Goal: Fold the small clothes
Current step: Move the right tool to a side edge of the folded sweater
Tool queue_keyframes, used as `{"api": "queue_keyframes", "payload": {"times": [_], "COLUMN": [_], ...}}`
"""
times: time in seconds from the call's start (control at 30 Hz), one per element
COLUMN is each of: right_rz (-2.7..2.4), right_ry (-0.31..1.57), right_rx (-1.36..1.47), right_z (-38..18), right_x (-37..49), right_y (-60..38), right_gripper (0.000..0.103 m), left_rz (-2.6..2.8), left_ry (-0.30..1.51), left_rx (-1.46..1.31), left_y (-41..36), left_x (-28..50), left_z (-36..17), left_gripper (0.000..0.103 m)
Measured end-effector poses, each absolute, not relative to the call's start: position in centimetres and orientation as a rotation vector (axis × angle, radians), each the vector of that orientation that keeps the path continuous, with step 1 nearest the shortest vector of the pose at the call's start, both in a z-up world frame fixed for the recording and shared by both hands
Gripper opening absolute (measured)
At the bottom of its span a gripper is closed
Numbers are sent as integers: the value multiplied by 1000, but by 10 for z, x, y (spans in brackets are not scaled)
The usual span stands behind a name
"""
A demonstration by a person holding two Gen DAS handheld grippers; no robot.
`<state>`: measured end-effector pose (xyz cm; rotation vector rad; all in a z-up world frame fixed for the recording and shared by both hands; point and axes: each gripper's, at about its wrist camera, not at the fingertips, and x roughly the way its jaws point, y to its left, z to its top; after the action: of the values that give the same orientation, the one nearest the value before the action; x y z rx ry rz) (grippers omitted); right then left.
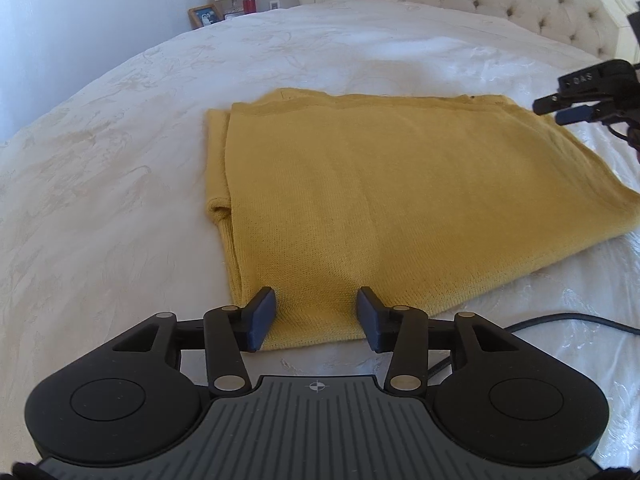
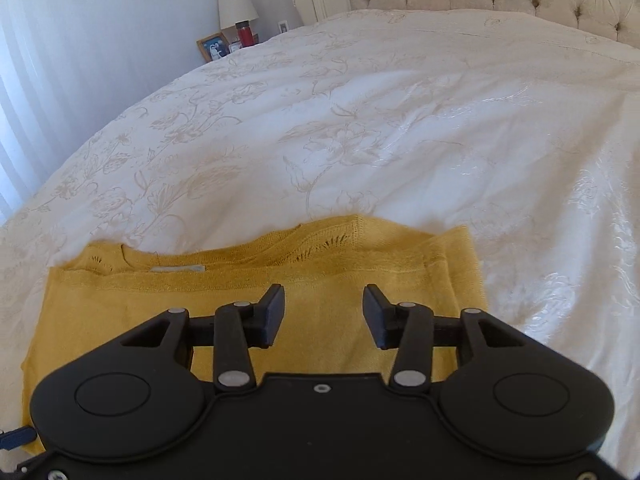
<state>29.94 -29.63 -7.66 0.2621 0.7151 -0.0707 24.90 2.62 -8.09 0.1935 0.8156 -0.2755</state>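
Beneath both spread hand-held grippers [image 1: 316, 318] [image 2: 323, 316] lies yellow sweater [image 1: 400, 200].

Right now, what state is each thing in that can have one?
Yellow knit garment: folded, lying flat on the bed.
Left hand-held gripper: open, empty, at the garment's near edge.
Right hand-held gripper: open, empty, over the garment.
Bedspread: spread out, lightly rumpled.
Red bottle: upright, capped.

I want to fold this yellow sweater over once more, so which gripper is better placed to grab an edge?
Probably left. The left gripper is open, straddling the sweater hem; the right gripper is open above the cloth's middle.
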Motion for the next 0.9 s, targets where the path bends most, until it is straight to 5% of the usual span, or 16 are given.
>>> {"api": "queue_keyframes", "payload": {"times": [0.13,0.43,0.9], "right_rz": [-66,-64,1], "right_ry": [686,672,682], "right_rx": [300,471,646], "right_z": [-80,-113,-127], "right_x": [256,197,184], "right_y": [-314,-347,-358], "right_gripper": [73,83,93], "left_rz": [-254,-214,-259], "left_ry": [822,856,890], "left_rx": [165,121,-10], "left_y": [26,19,-45], "left_x": [250,254,323], "left_z": [-79,-76,-46], "left_gripper": [48,61,61]}}
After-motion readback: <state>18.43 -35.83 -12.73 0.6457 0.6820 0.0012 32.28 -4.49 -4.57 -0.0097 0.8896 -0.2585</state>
